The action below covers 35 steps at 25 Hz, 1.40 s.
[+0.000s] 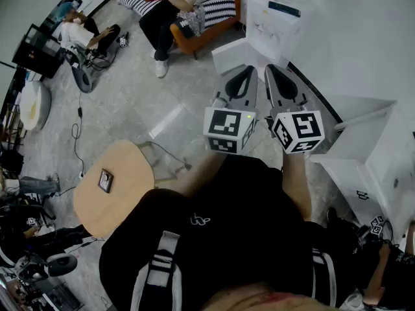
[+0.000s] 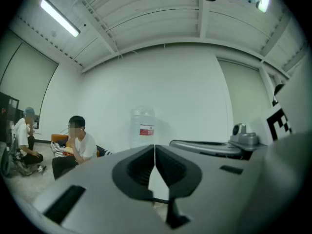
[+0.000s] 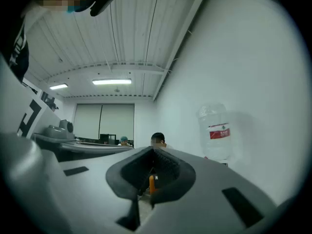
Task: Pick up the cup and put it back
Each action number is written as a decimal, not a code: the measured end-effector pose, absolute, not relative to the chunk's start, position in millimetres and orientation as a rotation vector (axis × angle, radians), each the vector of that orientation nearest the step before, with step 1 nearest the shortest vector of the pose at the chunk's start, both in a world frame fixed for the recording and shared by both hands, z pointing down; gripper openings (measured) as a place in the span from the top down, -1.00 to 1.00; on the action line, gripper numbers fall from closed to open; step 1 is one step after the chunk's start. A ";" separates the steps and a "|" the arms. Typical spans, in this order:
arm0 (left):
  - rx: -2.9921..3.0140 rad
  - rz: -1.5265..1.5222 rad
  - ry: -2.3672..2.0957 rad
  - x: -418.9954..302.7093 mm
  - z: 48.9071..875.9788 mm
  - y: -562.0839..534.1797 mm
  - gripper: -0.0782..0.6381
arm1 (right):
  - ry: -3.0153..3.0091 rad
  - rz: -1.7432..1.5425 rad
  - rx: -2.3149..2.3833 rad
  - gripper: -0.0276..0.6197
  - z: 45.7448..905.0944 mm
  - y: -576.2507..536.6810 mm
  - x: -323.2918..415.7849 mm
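**Two grippers shut and empty, no cup in sight**

Both tools are held level, side by side, in front of the person's chest, pointing to 12 o'clock in the head view. It looks like a neutral ready pose, so the task is probably not under way.

- **Left gripper** (image 2: 155,155): jaws closed together, nothing between them.
- **Right gripper** (image 3: 152,162): jaws also closed. A thin orange sliver (image 3: 151,183) shows at the gap, too small to identify.
- **Cup:** not visible in any view, so I can't tell where it is.
- **Beyond the jaws:** both gripper views show only the wall and a water bottle (image 3: 218,130), at 12 o'clock from the left gripper and 2 o'clock from the right.
- **Head view:** the person's own torso blocks the lower half.
- **White furniture** (image 1: 275,24): sits from 1 to 4 o'clock and is cut off by the frame edge.
- **Wooden table** (image 1: 130,167): sits at 8 o'clock and carries a small dark item I can't identify.
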<state>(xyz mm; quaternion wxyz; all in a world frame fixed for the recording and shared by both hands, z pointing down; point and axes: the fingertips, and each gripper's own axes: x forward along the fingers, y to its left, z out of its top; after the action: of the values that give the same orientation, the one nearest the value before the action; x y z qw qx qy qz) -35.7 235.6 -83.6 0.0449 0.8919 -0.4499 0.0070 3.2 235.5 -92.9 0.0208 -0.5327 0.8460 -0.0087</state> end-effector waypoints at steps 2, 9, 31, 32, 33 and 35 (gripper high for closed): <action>2.719 0.018 -1.380 -35.9 -83.1 234.0 0.74 | 2.625 -0.024 -1.650 0.88 -93.0 235.0 4.3; 2.720 0.021 -1.378 -31.2 -80.3 232.4 0.74 | 2.563 -0.029 -1.673 0.88 -94.7 232.8 16.6; 2.581 0.059 -1.361 -50.1 -33.4 146.0 0.74 | 2.382 -0.153 -1.876 0.88 -54.2 151.3 63.6; 2.579 0.065 -1.353 -48.5 -29.9 132.7 0.74 | 2.378 -0.166 -1.879 0.88 -50.5 138.7 64.8; 2.576 0.072 -1.345 -47.8 -26.6 118.6 0.74 | 2.376 -0.177 -1.883 0.88 -47.1 125.1 64.7; 2.562 0.086 -1.340 -51.2 -20.5 91.3 0.74 | 2.397 -0.181 -1.883 0.88 -42.3 97.9 56.7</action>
<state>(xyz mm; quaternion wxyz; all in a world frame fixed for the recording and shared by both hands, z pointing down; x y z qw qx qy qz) -51.2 91.3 -20.5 0.1241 0.8790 -0.4595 0.0294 56.7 97.9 -42.3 0.0438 -0.6161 0.7842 -0.0591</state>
